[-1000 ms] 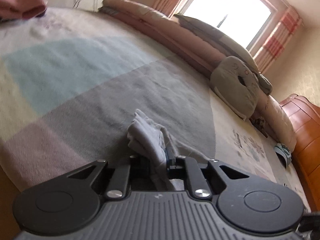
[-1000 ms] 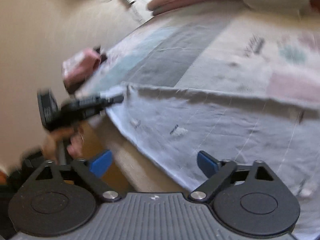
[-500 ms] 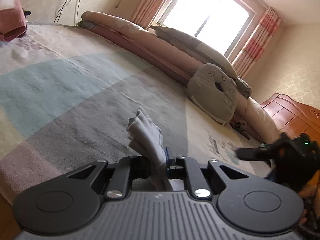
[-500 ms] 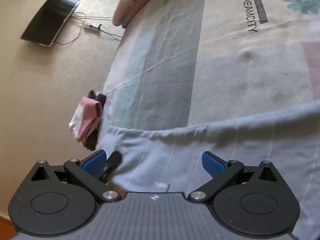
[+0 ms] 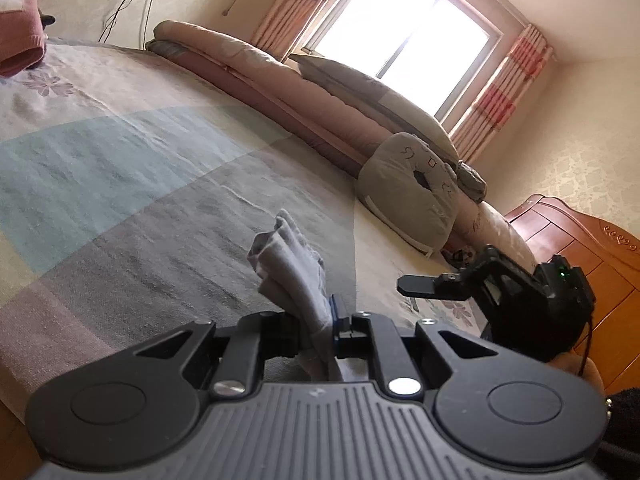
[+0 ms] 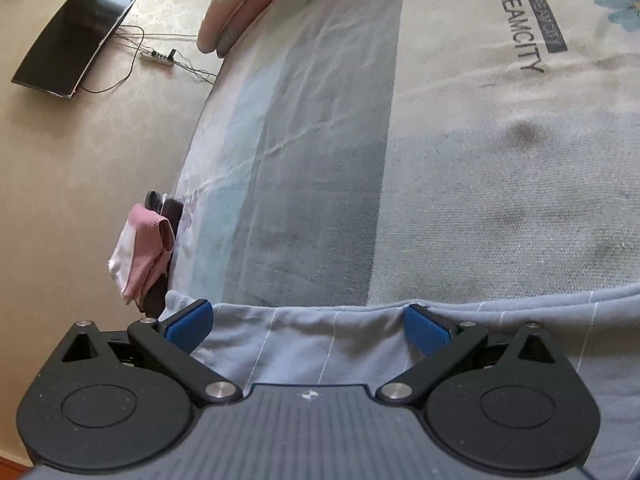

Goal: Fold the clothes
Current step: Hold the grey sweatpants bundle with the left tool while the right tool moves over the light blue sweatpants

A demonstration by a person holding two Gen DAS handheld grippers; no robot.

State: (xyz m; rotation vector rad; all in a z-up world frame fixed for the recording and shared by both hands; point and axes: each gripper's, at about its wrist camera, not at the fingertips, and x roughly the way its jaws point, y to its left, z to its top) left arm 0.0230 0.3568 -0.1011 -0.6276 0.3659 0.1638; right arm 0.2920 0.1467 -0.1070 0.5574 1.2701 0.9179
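A pale blue-grey garment with thin white stripes (image 6: 520, 320) lies spread along the near edge of the bed. Its upper hem runs across the bottom of the right wrist view. My right gripper (image 6: 308, 326) hovers over that hem, open, blue pads (image 6: 188, 324) wide apart with the cloth lying between them. In the left wrist view my left gripper (image 5: 316, 320) is shut on a bunched corner of the garment (image 5: 288, 264), which sticks up past the fingers. The right gripper (image 5: 416, 285) shows side-on at the right of that view, held by a hand.
The patchwork bedspread (image 6: 440, 160) stretches ahead. A folded pink cloth (image 6: 140, 248) sits on a dark one at the bed's far left corner. Rolled quilts (image 5: 280, 92) and a grey cushion (image 5: 408, 196) line the window side. A wooden headboard (image 5: 580, 248) stands at right.
My right gripper swung and rolled level, coming down over the garment's hem and into the left wrist view. The left gripper stays shut on the bunched corner and tilted up a little.
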